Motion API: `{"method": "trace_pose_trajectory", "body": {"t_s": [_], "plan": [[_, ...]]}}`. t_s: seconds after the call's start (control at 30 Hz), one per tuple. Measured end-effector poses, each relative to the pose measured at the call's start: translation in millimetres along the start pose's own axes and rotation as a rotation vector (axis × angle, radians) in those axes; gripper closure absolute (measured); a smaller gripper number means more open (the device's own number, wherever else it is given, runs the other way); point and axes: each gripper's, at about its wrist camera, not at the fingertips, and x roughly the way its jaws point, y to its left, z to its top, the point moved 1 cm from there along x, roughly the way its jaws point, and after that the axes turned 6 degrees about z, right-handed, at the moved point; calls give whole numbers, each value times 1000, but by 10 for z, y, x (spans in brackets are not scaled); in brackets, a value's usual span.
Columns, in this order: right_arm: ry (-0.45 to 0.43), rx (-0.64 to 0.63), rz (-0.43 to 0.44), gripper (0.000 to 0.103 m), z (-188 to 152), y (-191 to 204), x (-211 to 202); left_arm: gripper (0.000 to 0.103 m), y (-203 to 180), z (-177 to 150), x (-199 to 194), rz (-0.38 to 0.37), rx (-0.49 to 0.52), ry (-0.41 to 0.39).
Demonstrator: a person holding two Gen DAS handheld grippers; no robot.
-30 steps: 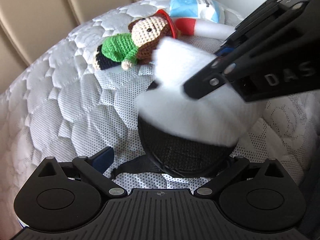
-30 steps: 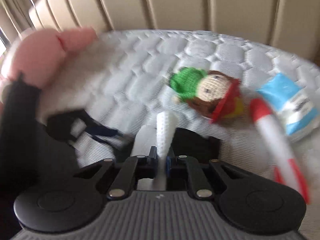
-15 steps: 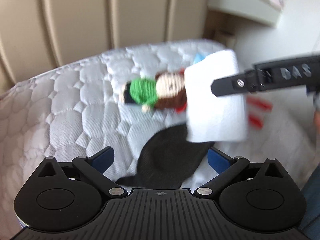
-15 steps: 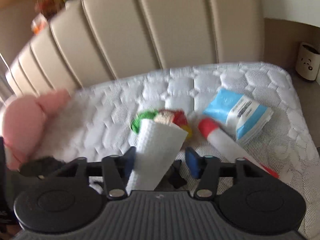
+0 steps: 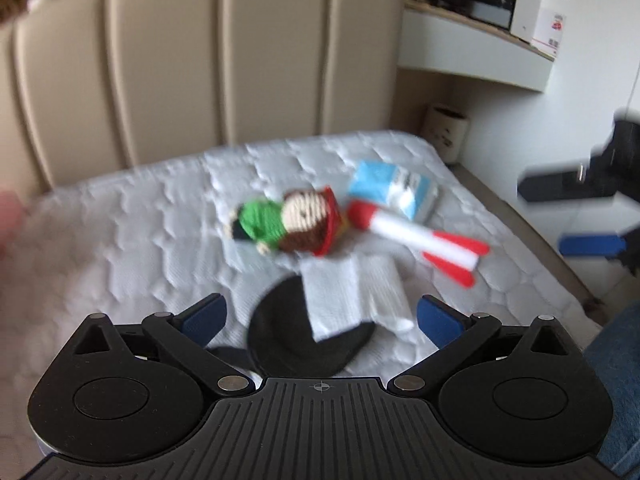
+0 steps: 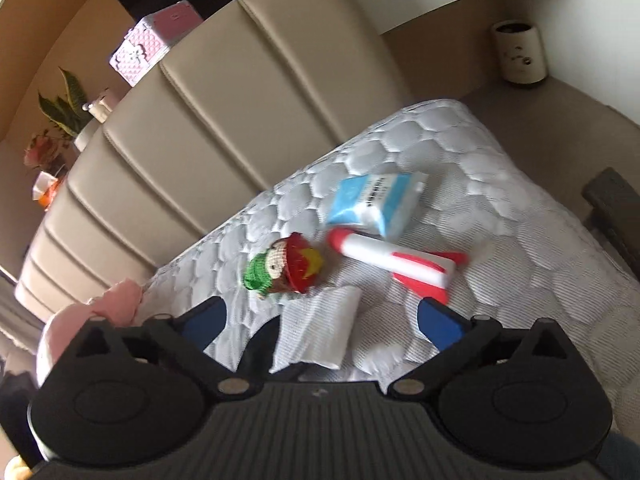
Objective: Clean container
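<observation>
A black mesh container lies on the white quilted mattress, with a folded white cloth resting across its rim. Both also show in the right wrist view, the container and the cloth. My left gripper is open and empty, above and behind them. My right gripper is open and empty, raised above the cloth; it also shows at the right edge of the left wrist view.
A crocheted doll, a red and white toy rocket and a blue and white packet lie on the mattress beyond the cloth. A beige padded headboard stands behind. A pink plush lies at the left. A small bin stands beside the bed.
My right gripper has opened and let go of the white cloth, which now lies on the container. Both grippers have pulled back and up from the mattress.
</observation>
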Motion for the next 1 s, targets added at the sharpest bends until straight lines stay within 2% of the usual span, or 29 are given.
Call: {"method": "trace_pose_trajectory", "body": {"t_s": [0.07, 0.2, 0.3, 0.37, 0.5, 0.63, 0.73, 0.87, 1.0], "plan": [[-10, -73, -40, 1, -50, 76, 23, 0, -43, -35, 2, 35, -17, -3], [-44, -204, -96, 1, -138, 274, -9, 0, -143, -76, -21, 49, 13, 23], [-11, -310, -120, 1, -197, 399, 8, 0, -200, -119, -37, 100, 35, 67], [20, -330, -128, 1, -209, 426, 37, 0, -229, -156, -19, 129, 48, 103], [86, -294, -124, 1, -181, 374, 119, 0, -278, -198, -5, 163, 83, 134], [143, -280, -121, 1, -172, 343, 207, 0, -278, -186, -11, 150, 86, 148], [195, -320, -122, 1, -205, 385, 279, 0, -222, -171, -17, 126, 46, 159], [206, -360, -140, 0, -247, 439, 313, 0, -120, -144, -21, 78, -35, 174], [221, -345, -137, 0, -239, 419, 330, 0, -89, -152, -9, 63, -63, 187]]}}
